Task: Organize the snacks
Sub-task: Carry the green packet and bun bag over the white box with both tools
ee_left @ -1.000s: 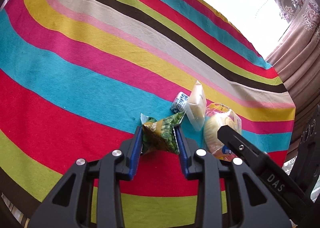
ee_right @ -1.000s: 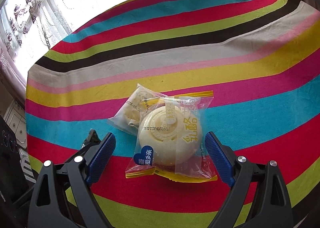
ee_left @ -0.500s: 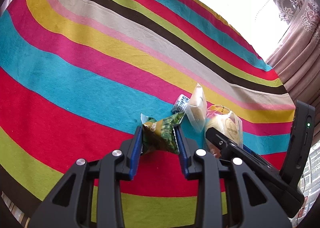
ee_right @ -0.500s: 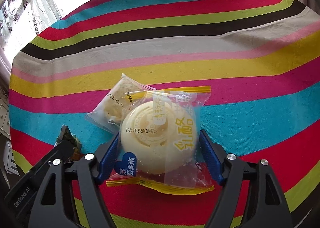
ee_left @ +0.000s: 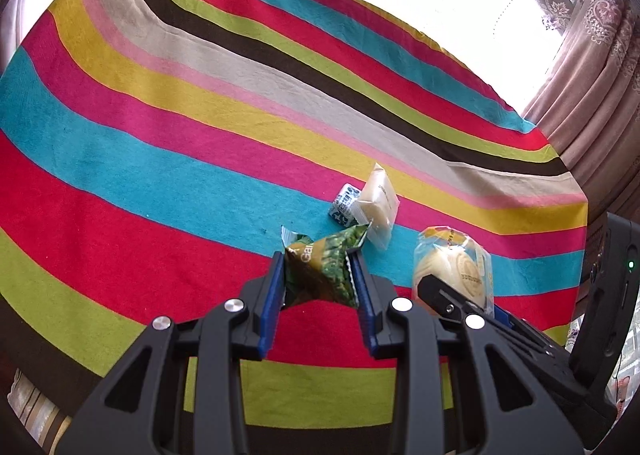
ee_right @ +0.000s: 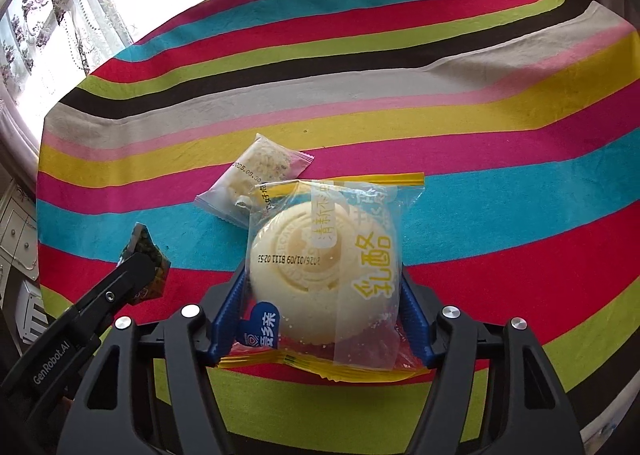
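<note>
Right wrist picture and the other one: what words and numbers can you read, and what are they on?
"2026/01/09 B111 02:53", upside down: round cake packet
"2025.03.30", last digits unsure: small clear packet
"GenRobot.AI": left gripper
"Ga...", cut off: green snack bag
Chinese characters on the cake packet: too hard to read surely
Blue-and-white wrapper: too blurred
</note>
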The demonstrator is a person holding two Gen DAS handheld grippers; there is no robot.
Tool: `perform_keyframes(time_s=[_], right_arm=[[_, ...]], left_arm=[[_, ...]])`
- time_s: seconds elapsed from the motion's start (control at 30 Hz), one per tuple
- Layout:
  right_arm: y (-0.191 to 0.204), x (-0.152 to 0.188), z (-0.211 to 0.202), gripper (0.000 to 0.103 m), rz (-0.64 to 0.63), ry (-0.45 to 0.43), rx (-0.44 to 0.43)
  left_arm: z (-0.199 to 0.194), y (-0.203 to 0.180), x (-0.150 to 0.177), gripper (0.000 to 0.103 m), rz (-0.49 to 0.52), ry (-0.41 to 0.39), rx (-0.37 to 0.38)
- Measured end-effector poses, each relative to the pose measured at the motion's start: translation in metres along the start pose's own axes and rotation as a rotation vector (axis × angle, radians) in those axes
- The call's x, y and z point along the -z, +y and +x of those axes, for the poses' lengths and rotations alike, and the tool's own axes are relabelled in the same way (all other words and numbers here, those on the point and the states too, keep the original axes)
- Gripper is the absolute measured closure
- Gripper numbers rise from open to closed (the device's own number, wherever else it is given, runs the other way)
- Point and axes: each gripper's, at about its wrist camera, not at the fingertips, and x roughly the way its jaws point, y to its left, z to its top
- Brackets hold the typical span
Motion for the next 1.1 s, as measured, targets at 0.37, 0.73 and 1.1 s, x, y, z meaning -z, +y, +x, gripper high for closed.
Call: perform_keyframes(time_s=[0.37,0.73,1.1], right_arm=[[-0.009,0.018,-0.035,0.037,0.007,-0.024,-0.010],[-0.027,0.038,-0.071,0.037,0.033,-0.056,0.003],[-0.060,0.059,-0.108,0.037,0.088,-0.079,0.025]], left_arm=[[-0.022,-0.020,0.017,0.070,0.054,0.006,-0.004],[-0.042,-0.049,0.041,0.070,0.119,0.020,0.009],[-0.052,-0.087,0.065,0.070,0.198,0.052,0.045]])
